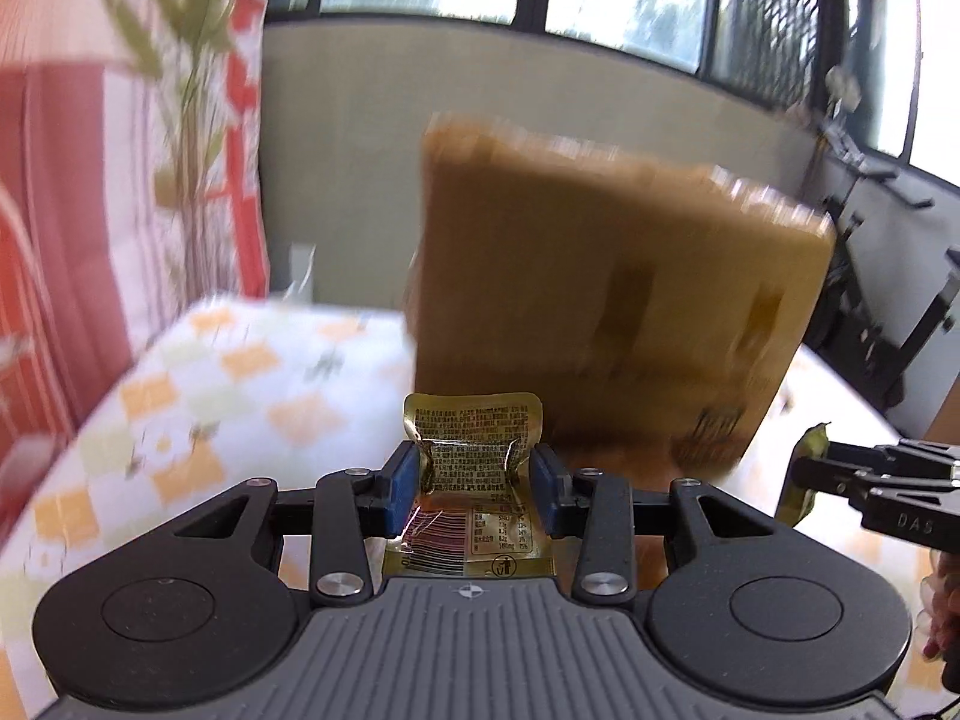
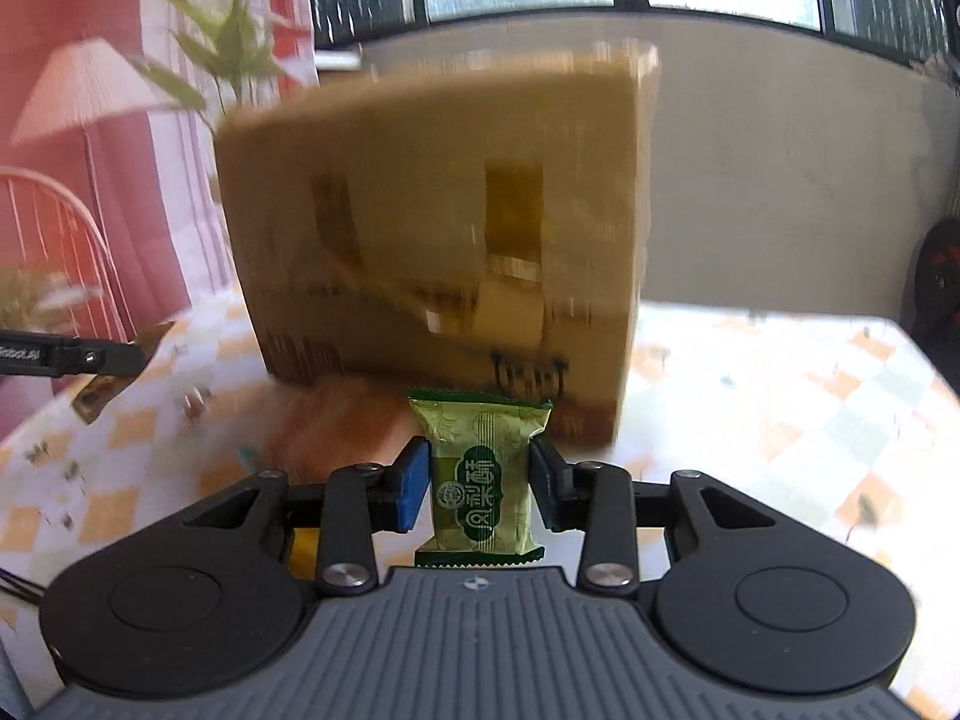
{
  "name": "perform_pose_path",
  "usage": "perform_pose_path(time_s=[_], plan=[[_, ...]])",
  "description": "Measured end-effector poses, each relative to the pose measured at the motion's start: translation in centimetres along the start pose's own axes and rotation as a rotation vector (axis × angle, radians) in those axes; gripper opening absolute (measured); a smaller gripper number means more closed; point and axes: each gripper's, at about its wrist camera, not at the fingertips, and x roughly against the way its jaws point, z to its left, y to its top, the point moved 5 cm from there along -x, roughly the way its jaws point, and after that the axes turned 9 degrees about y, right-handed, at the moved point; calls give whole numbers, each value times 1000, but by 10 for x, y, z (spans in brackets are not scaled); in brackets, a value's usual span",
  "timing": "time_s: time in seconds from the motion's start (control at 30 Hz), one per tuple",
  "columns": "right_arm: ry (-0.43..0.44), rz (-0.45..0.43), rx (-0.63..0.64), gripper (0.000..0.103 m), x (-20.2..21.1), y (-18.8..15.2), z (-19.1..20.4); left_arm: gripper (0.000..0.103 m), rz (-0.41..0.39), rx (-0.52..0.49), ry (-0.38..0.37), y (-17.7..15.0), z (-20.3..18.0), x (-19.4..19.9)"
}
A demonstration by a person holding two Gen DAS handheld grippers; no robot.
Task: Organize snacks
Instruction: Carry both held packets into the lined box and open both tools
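- Left gripper (image 1: 474, 480): blue pads are pinching a crumpled gold foil snack packet with black print and a barcode (image 1: 471, 468), held between the jaws.
- Right gripper (image 2: 480, 483): pads are clamping a green foil snack packet with a dark green emblem (image 2: 482, 480) at its middle.
- Brown cardboard box (image 2: 444, 240): standing just ahead of both claws, on the orange-and-white checked tablecloth (image 2: 780, 408); its top is blurred, so whether it is open is unclear.
- Step, judged: both packets are being carried toward the box.
- Next move: bringing each claw above the box rim, then releasing inside.
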Motion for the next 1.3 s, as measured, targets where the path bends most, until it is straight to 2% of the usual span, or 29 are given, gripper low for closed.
perform_pose_path(time_s=[0.13, 0.33, 0.43, 0.57, 0.7, 0.8, 0.87, 0.9, 0.97, 1.1, 1.2, 1.3], plan=[[30, -96, 27, 38, 19, 37, 7, 42, -99, -6, -44, 39, -13, 12], [76, -254, 78, 38, 37, 121, 4, 42, -244, -30, -99, 109, -38, 17], [69, -290, 103, 38, 28, 157, -2, 42, -276, -18, -138, 141, -53, 4], [40, -272, 102, 38, -6, 189, -20, 43, -248, -14, -169, 169, -78, -29], [3, -180, 74, 38, -46, 193, -36, 43, -193, -20, -172, 174, -101, -63], [-35, -122, 79, 38, -60, 185, -44, 44, -143, -23, -175, 170, -114, -86], [-55, -92, 70, 38, -66, 179, -47, 49, -121, -29, -183, 168, -121, -95], [-64, -77, 61, 39, -67, 176, -49, 55, -103, -33, -189, 167, -124, -100], [-87, -54, 44, 40, -68, 172, -52, 57, -81, -36, -192, 164, -123, -104], [-86, -85, 37, 55, -52, 168, -50, 64, -89, -40, -178, 161, -115, -93], [-71, -100, 32, 55, -42, 166, -45, 68, -100, -53, -154, 160, -106, -82], [-73, -112, 45, 55, -31, 162, -36, 77, -114, -74, -114, 159, -91, -71]])
